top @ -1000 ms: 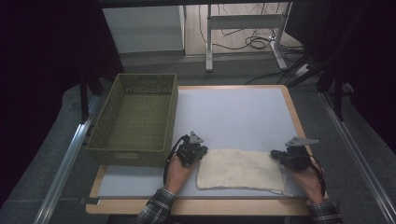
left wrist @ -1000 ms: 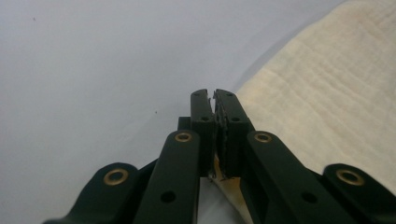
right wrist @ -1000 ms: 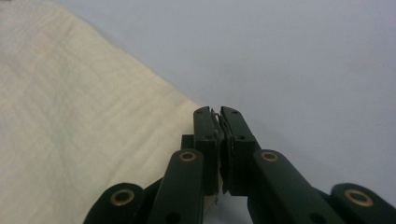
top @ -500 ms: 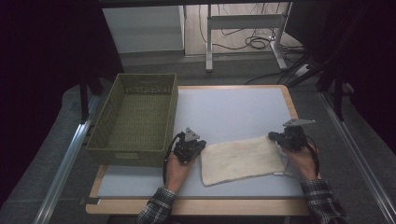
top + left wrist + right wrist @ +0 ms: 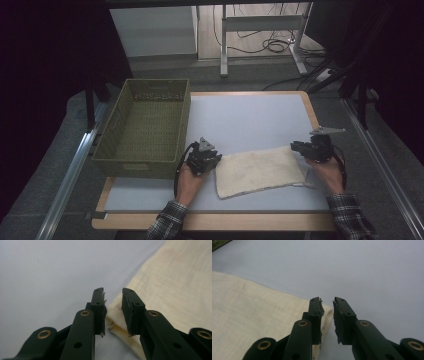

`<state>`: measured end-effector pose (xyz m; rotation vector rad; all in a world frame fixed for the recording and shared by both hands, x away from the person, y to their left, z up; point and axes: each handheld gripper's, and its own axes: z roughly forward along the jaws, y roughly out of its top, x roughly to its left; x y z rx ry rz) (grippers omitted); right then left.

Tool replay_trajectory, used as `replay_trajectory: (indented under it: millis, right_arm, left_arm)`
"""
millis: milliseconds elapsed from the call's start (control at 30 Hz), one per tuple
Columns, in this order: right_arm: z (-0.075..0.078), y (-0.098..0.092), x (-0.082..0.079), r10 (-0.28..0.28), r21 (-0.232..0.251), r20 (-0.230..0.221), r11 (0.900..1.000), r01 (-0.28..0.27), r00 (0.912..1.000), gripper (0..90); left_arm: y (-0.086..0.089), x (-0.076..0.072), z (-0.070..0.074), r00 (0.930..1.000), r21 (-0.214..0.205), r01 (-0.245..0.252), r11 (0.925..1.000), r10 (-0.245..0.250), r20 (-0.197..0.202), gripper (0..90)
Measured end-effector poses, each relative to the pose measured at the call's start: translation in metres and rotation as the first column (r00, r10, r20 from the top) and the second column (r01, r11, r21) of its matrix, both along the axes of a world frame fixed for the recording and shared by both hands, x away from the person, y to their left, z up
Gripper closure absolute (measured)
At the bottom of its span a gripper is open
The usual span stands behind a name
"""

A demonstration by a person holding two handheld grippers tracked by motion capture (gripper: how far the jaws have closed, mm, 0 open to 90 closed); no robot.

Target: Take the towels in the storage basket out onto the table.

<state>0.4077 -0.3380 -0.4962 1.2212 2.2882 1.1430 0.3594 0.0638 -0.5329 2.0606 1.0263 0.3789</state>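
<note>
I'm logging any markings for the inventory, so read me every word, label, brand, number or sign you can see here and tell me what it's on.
None: no readable text anywhere.
The cloth is plain cream fabric, with no tag showing.
The green basket carries no label on the sides that show.
The table is bare pale grey.
The left gripper and right gripper show screws, no printing.

A cloth [image 5: 260, 171] lies on the table [image 5: 250, 115], right of the basket [image 5: 145, 127].
</note>
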Motion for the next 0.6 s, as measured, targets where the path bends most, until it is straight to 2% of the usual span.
replay_trajectory:
  millis: [67, 133, 267, 600]
  right_arm:
    - [0.0, -0.001, -0.004, 0.0, 0.005, 0.0, 1.0, 0.0, 1.0, 73.6]
    - [0.0, -0.002, -0.01, 0.007, 0.009, -0.005, 0.9999, -0.007, 1.0, 71.5]
    - [-0.003, 0.0, -0.023, 0.031, 0.005, -0.02, 0.9995, -0.031, 0.9993, 69.1]
    - [-0.008, 0.012, -0.059, 0.122, 0.031, -0.039, 0.9923, -0.12, 0.9918, 62.6]
  left_arm:
    - [-0.001, 0.002, -0.005, 0.9999, 0.021, -0.005, 0.9998, 0.006, -0.009, 70.5]
    - [0.0, 0.002, -0.009, 1.0, 0.007, -0.004, 1.0, 0.004, 0.0, 68.7]
    - [0.001, 0.003, -0.009, 0.9998, -0.006, -0.02, 0.9998, 0.019, -0.009, 63.1]
    - [0.002, 0.004, -0.01, 0.9997, -0.015, -0.02, 0.9997, 0.019, -0.016, 61.9]
